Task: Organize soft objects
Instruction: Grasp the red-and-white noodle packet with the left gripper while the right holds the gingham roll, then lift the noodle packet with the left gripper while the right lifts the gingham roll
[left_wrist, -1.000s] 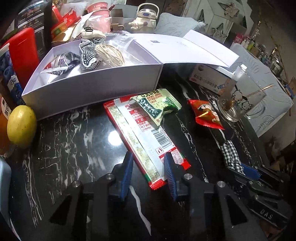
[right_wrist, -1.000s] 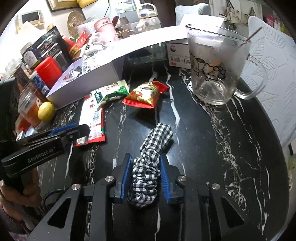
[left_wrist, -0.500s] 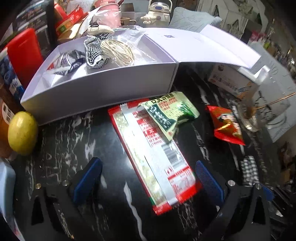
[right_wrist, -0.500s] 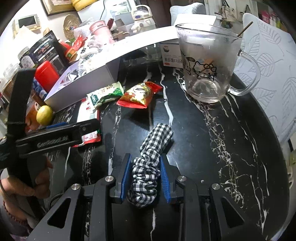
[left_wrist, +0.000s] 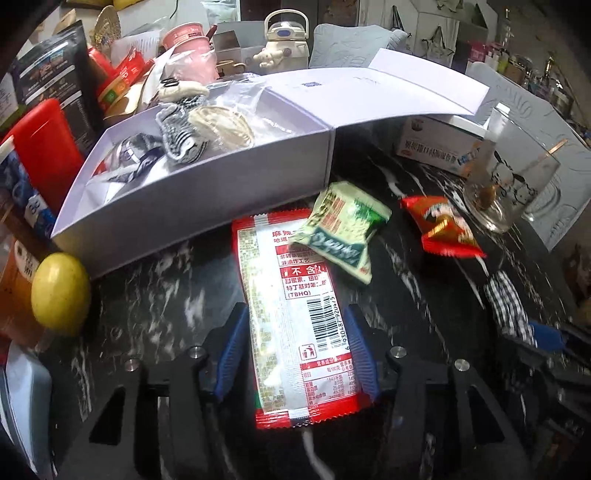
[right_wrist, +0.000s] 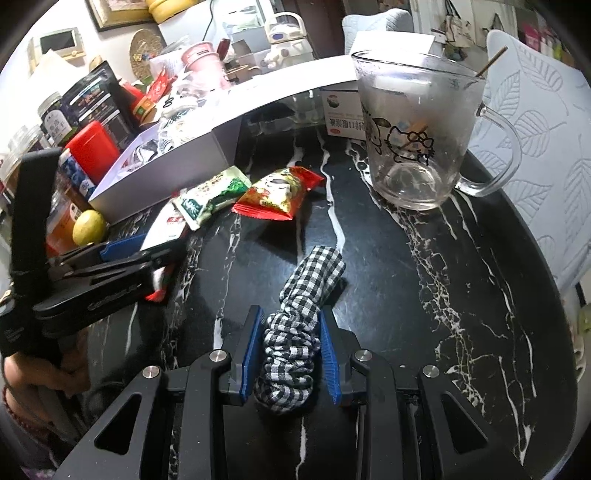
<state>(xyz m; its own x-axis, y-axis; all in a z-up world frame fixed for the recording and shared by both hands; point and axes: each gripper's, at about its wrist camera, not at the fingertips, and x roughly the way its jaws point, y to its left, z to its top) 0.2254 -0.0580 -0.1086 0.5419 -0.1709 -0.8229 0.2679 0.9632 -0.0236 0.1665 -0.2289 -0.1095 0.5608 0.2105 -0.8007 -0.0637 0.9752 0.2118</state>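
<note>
My left gripper (left_wrist: 295, 347) straddles the long red-and-white snack packet (left_wrist: 291, 314) lying on the black marble table, its blue pads close to both edges; contact is unclear. A green snack bag (left_wrist: 343, 232) lies across the packet's far end. My right gripper (right_wrist: 291, 350) is shut on a black-and-white checked scrunchie (right_wrist: 295, 328), whose far end rests on the table. The open white box (left_wrist: 207, 195) holds striped and cream soft items (left_wrist: 184, 136). My left gripper also shows in the right wrist view (right_wrist: 122, 254).
A red snack bag (left_wrist: 443, 229) lies right of the green one. A glass mug (right_wrist: 417, 133) stands at the back right, a medicine carton (left_wrist: 436, 147) behind it. A lemon (left_wrist: 61, 295), a red canister (left_wrist: 44, 147) and packages crowd the left side.
My left gripper opened wide, moved forward over the long packet, then narrowed around it. My right gripper stayed shut on the scrunchie, almost unmoved.
</note>
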